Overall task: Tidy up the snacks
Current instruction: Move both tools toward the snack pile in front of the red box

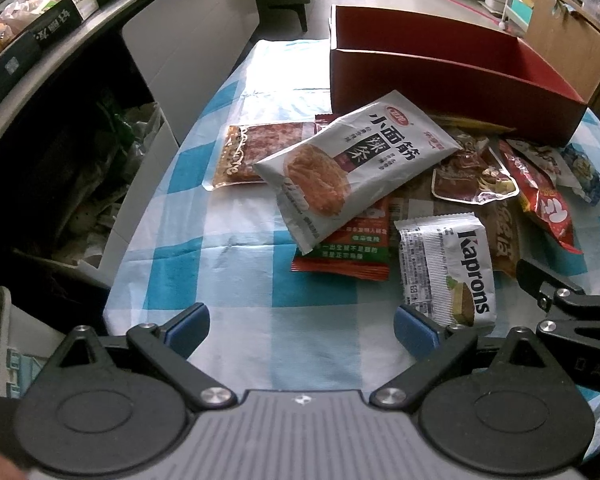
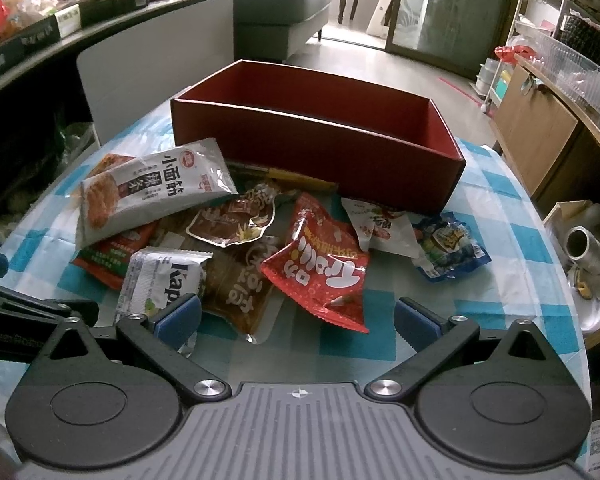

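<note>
1. Your left gripper [image 1: 300, 326], bottom of the left wrist view: fingers spread wide, nothing between them, over bare checked tablecloth [image 1: 228, 216].

2. Your right gripper [image 2: 296, 320], bottom of the right wrist view: fingers likewise released and empty, hanging just short of the pile.

3. White wafer pack [image 1: 448, 272], lower right of the left view, just beside your left gripper's right finger; nearest item to either tool.

4. Red crinkled bag [image 2: 320, 272], centre of the right view, lying on a brown pouch [image 2: 240, 292] directly ahead of your right gripper.

5. Large white packet [image 1: 356, 172], mid frame, tilted across a red-and-green packet [image 1: 348, 252] and partly over a clear pack of red snacks [image 1: 260, 152].

6. Blue packet [image 2: 448, 248] and small white packet [image 2: 384, 228], right of centre in the right view, lying on the cloth near the box.

7. Red box [image 2: 320, 136], upper centre, open; what shows of its inside holds nothing.

Status: sorting appears not begun. Every visible snack lies loose on the table; all are left to move, presumably into the box.
</note>
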A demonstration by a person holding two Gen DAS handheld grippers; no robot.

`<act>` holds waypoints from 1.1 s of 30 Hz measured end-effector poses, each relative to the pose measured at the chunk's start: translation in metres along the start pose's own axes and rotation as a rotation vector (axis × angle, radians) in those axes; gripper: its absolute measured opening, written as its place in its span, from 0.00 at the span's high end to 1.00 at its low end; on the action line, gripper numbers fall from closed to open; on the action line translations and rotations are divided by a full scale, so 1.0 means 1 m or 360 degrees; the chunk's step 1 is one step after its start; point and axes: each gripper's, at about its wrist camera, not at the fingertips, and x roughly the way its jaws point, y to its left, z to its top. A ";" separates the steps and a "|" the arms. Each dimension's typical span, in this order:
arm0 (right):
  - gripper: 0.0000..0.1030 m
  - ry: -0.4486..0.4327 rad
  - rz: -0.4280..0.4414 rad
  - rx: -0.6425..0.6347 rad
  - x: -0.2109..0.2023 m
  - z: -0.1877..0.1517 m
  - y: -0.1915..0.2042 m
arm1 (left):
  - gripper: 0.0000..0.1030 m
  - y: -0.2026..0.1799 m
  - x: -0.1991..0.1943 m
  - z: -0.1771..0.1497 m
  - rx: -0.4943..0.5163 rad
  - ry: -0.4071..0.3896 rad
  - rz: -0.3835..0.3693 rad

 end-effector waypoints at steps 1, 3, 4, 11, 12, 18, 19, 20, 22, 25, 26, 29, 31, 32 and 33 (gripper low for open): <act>0.00 0.0003 -0.0001 0.0000 0.000 0.000 0.000 | 0.09 0.000 0.000 0.000 0.0000 -0.0003 0.0001; 0.00 0.0013 0.0000 0.0003 0.002 0.000 0.000 | 0.09 0.000 0.000 0.000 0.0001 -0.0004 0.0002; 0.00 0.0016 -0.0002 0.0004 0.002 0.000 0.000 | 0.09 0.000 0.000 -0.001 -0.0001 -0.0004 0.0001; 0.00 0.0051 -0.0029 -0.0009 0.007 -0.001 0.001 | 0.09 0.002 -0.004 0.000 -0.0020 -0.0021 -0.0054; 0.00 0.0063 -0.0035 -0.0018 0.009 -0.002 0.001 | 0.09 0.001 -0.005 0.000 -0.0012 -0.0027 -0.0057; 0.00 0.0068 -0.0028 -0.0008 0.010 -0.002 0.001 | 0.09 0.001 -0.004 -0.001 -0.0003 -0.0034 -0.0033; 0.00 0.0069 -0.0025 -0.0003 0.010 -0.002 0.000 | 0.09 0.001 -0.003 -0.001 -0.0003 -0.0032 -0.0031; 0.00 0.0072 -0.0022 0.0001 0.010 -0.001 0.000 | 0.09 0.002 -0.003 -0.001 -0.0004 -0.0029 -0.0028; 0.00 0.0077 -0.0024 -0.0001 0.011 -0.001 0.001 | 0.09 0.003 -0.002 -0.001 -0.0009 -0.0027 -0.0024; 0.00 0.0085 -0.0021 -0.0004 0.013 0.000 0.002 | 0.09 0.005 0.000 0.000 -0.0025 -0.0018 -0.0016; 0.00 0.0088 -0.0018 -0.0004 0.013 0.000 0.003 | 0.09 0.006 0.002 0.000 -0.0028 -0.0014 -0.0008; 0.00 0.0091 -0.0012 -0.0011 0.014 0.002 0.006 | 0.09 0.008 0.004 0.000 -0.0022 -0.0016 0.0031; 0.00 0.0088 -0.0002 -0.0010 0.015 0.004 0.008 | 0.09 0.009 0.004 -0.001 -0.0006 -0.0029 0.0064; 0.00 0.0091 -0.0001 -0.0012 0.016 0.005 0.009 | 0.09 0.009 0.004 0.000 0.0001 -0.0034 0.0079; 0.00 0.0093 -0.0001 -0.0016 0.017 0.005 0.011 | 0.09 0.010 0.004 -0.001 0.0006 -0.0040 0.0095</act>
